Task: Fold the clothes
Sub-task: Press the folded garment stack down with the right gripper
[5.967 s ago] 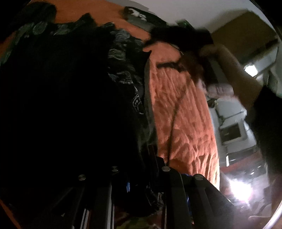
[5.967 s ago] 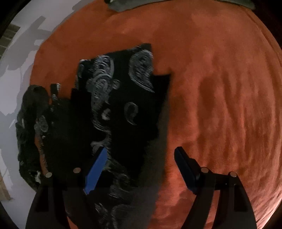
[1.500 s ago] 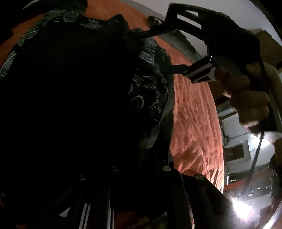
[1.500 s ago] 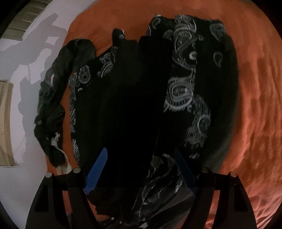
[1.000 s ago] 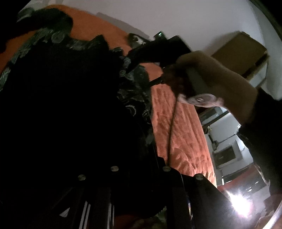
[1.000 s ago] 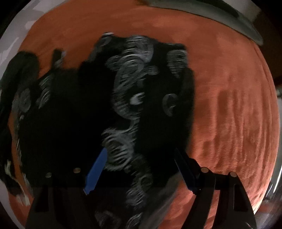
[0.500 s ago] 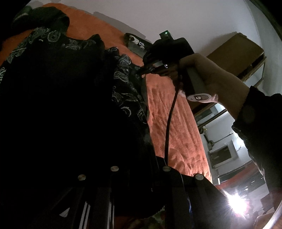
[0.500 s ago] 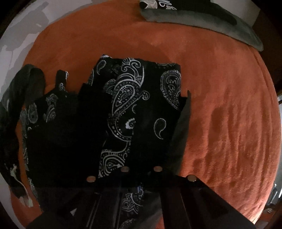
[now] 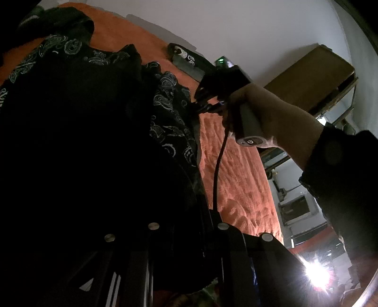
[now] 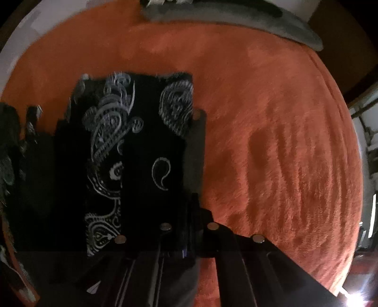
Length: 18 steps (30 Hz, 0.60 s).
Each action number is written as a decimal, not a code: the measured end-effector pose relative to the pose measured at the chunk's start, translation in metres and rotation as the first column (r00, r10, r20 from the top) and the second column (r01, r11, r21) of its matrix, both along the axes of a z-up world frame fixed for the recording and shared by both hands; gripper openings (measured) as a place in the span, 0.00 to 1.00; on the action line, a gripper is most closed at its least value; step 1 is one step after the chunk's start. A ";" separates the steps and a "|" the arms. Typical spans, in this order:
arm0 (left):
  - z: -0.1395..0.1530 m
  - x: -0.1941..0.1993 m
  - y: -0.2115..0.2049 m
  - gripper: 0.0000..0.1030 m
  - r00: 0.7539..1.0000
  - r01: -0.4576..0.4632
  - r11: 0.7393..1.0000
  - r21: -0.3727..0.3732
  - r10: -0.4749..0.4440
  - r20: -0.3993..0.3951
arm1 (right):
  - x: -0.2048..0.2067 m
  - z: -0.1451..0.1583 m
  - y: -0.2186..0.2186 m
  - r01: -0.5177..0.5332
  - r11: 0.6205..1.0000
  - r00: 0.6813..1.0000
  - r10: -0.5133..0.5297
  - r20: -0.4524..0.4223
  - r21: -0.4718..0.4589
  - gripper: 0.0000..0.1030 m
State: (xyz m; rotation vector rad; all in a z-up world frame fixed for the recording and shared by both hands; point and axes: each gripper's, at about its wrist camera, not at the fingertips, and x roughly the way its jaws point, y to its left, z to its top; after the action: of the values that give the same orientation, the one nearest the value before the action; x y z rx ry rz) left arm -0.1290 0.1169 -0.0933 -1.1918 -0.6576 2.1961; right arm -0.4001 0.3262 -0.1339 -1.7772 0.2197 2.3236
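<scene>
The left wrist view is showing the person's hand (image 9: 264, 113) gripping the right gripper (image 9: 200, 104) at the right edge of the black paisley garment (image 9: 94, 141), with a cable (image 9: 218, 170) hanging from it; the right wrist view is showing the garment (image 10: 141, 153) lying flat in a folded rectangular panel on the far left of the fuzzy, rippled orange blanket (image 10: 271, 141). Both grippers' fingers are pressed together, pinching the soft cloth at its near edge; a grey folded item (image 10: 236, 16) is lying far.
</scene>
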 end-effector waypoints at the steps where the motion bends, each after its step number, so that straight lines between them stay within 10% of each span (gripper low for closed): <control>1: 0.000 0.000 0.000 0.16 1.000 -0.001 1.000 0.002 0.000 0.002 | 0.001 0.006 0.001 0.006 1.000 1.000 -0.006 -0.021 -0.023 0.01; 11: 0.002 0.006 -0.007 0.16 0.999 -0.037 0.999 0.030 0.037 0.012 | 0.001 0.030 -0.032 -0.222 0.963 0.974 0.210 -0.089 -0.153 0.02; 18: 0.015 0.032 -0.017 0.16 0.996 -0.074 0.997 -0.014 0.073 -0.056 | -0.001 0.028 -0.052 -0.198 0.976 0.978 0.190 -0.087 -0.092 0.02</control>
State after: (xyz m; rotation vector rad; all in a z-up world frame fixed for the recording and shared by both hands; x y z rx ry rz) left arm -0.0972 0.0995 -0.0782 -1.1271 -0.6715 2.2914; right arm -0.4015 0.2742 -0.1063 -1.8309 0.1857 2.5632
